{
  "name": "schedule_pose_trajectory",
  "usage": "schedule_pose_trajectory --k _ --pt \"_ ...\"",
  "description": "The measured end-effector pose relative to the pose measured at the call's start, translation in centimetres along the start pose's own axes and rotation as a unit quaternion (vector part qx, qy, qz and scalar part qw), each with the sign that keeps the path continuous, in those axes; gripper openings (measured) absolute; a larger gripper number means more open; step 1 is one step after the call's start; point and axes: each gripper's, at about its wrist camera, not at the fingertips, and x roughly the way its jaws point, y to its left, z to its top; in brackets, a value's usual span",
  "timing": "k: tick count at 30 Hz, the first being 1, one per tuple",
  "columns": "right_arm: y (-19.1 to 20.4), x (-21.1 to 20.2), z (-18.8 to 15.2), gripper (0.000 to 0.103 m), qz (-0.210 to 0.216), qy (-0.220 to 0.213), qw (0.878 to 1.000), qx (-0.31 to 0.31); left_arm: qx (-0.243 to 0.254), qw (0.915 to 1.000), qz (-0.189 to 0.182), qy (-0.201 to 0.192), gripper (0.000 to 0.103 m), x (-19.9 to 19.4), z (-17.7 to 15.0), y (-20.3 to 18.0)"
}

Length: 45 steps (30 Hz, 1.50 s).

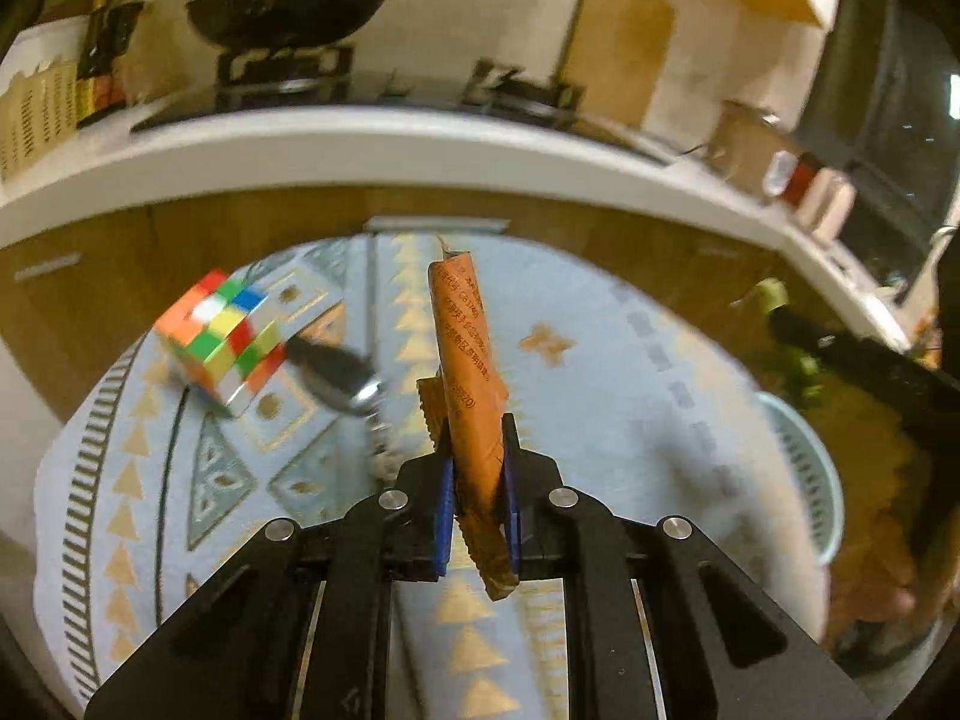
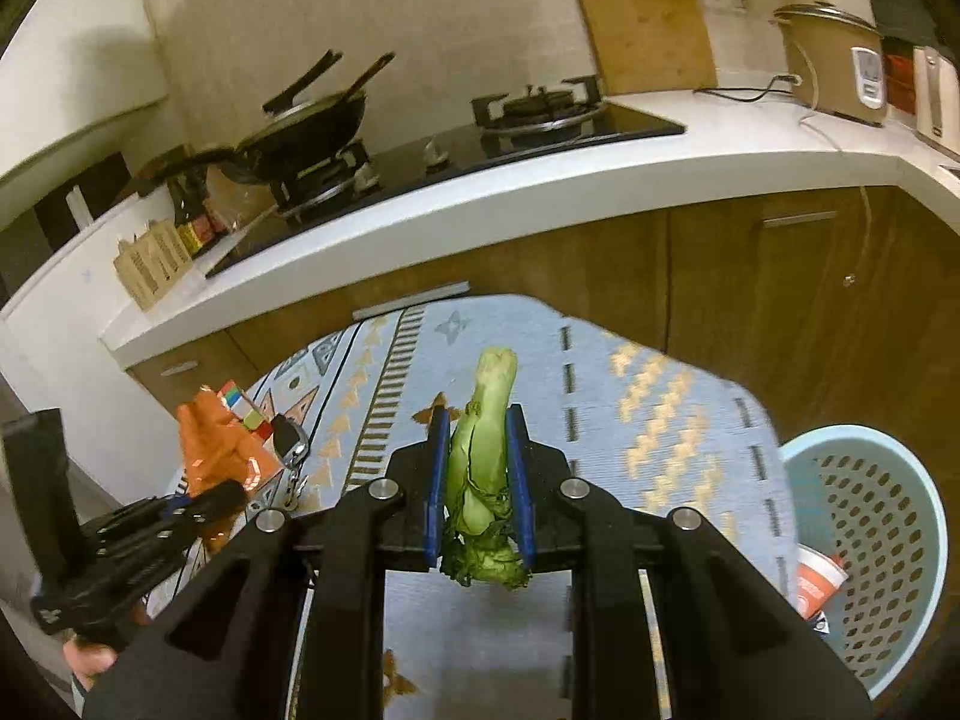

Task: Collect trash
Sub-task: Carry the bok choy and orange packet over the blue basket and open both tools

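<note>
In the left wrist view the left gripper [image 1: 477,450] has its blue-padded fingers [image 1: 444,498] pinched tight on an orange wrapper [image 1: 465,348], which stands up in the frame's centre above the patterned surface [image 1: 600,360]. A colour cube [image 1: 219,339] and a metal spoon [image 1: 339,369] lie at middle left. In the right wrist view the right gripper [image 2: 477,468] clamps a green vegetable stalk [image 2: 483,450] at centre frame. A pale blue perforated basket [image 2: 870,540] sits at lower right, with an orange-and-white cup [image 2: 819,579] inside it.
</note>
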Motion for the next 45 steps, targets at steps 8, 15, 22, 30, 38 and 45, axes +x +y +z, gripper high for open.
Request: schedule_pose_trajectory --k 8,15,22,30,38,45 --pt "-4.5 -4.8 0.2 0.016 -0.030 -0.033 0.999 0.018 0.049 0.9975 -0.048 -0.017 0.011 -0.1 1.2 -7.4" --pt "-10.4 -8.5 -1.0 0.016 -0.072 -0.046 0.995 0.050 0.110 0.9899 -0.090 0.002 0.011 2.8 -0.3 -16.1" --pt "-16.2 -9.9 -3.1 0.016 -0.108 -0.028 0.990 0.090 0.155 0.9773 -0.140 0.035 0.011 6.2 -2.1 -23.9" --pt "-21.7 -9.7 -5.7 0.016 -0.146 0.015 0.979 0.142 0.177 0.9652 -0.171 0.088 0.012 10.5 -4.3 -29.1" --pt "-23.8 -9.2 -7.0 0.021 -0.149 0.041 0.973 0.171 0.160 0.9682 -0.168 0.093 0.056 11.7 -5.0 -29.8" --pt "-22.7 -10.5 -6.8 0.047 -0.147 0.020 0.976 0.162 0.145 0.9729 -0.162 0.079 0.066 10.1 -5.0 -28.3"
